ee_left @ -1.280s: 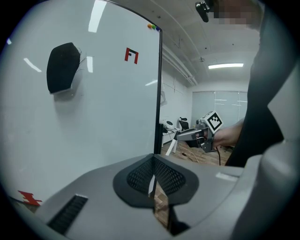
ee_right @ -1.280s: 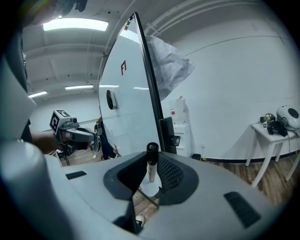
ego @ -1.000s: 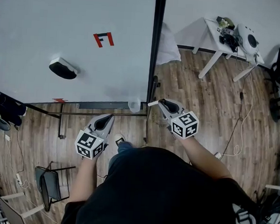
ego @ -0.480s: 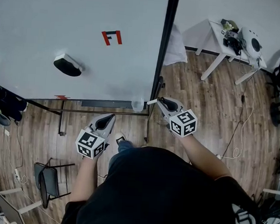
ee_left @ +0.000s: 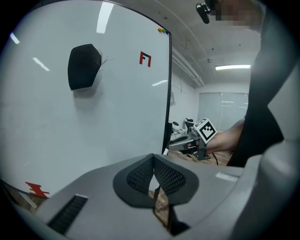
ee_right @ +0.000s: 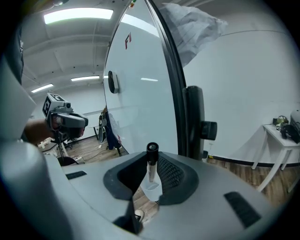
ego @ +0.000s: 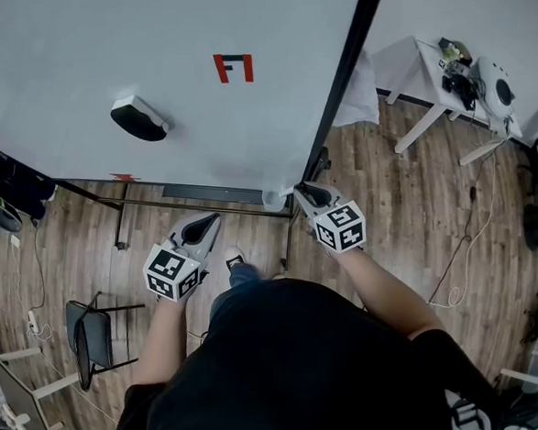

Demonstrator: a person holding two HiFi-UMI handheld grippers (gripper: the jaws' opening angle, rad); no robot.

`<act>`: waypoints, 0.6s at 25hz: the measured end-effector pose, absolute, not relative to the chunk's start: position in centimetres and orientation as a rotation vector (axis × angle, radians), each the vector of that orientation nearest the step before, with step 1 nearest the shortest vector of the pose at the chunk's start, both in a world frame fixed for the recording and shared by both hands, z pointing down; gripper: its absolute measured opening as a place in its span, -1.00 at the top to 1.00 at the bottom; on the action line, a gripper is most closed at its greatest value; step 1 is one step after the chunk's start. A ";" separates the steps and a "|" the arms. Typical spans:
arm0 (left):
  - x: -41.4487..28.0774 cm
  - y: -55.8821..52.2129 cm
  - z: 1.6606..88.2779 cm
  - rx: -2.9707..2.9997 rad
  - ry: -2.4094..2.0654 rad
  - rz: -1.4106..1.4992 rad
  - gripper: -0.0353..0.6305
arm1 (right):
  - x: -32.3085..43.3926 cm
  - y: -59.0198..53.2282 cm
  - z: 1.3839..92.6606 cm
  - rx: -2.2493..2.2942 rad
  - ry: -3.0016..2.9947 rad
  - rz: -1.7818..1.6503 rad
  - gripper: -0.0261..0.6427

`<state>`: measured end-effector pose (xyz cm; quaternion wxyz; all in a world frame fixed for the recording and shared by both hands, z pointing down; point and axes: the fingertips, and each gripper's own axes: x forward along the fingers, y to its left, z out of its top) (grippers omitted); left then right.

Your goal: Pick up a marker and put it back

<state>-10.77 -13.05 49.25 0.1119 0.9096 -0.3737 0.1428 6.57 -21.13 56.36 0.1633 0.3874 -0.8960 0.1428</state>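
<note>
My right gripper (ego: 300, 192) is shut on a marker (ee_right: 151, 165) with a white barrel and a black cap that stands upright between the pads. It hovers close to a clear plastic cup (ego: 272, 200) fixed at the lower right corner of the whiteboard (ego: 107, 33). In the right gripper view the cup (ee_right: 151, 191) shows just below the marker. My left gripper (ego: 208, 222) hangs lower and to the left, in front of the board's bottom edge. Its pads (ee_left: 140, 176) meet with nothing between them.
A black eraser (ego: 139, 118) and a red mark (ego: 233, 67) sit on the board. The board's black frame post (ego: 346, 72) runs beside a hanging white cloth (ego: 363, 78). A white table (ego: 424, 71) with gear stands far right, and a chair (ego: 95, 340) is at the lower left.
My right gripper has moved left and up with the marker, closing in on the clear cup. The left gripper has barely shifted.
</note>
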 end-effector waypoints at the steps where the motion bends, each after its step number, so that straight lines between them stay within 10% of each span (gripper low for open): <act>1: -10.9 -13.1 49.3 2.668 -1.099 0.420 0.86 | 6.4 -21.3 56.9 1.097 -2.549 0.410 0.74; 15: -12.8 -14.0 50.4 2.621 -1.120 0.440 0.86 | 3.9 -22.9 63.3 1.010 -2.459 0.462 0.74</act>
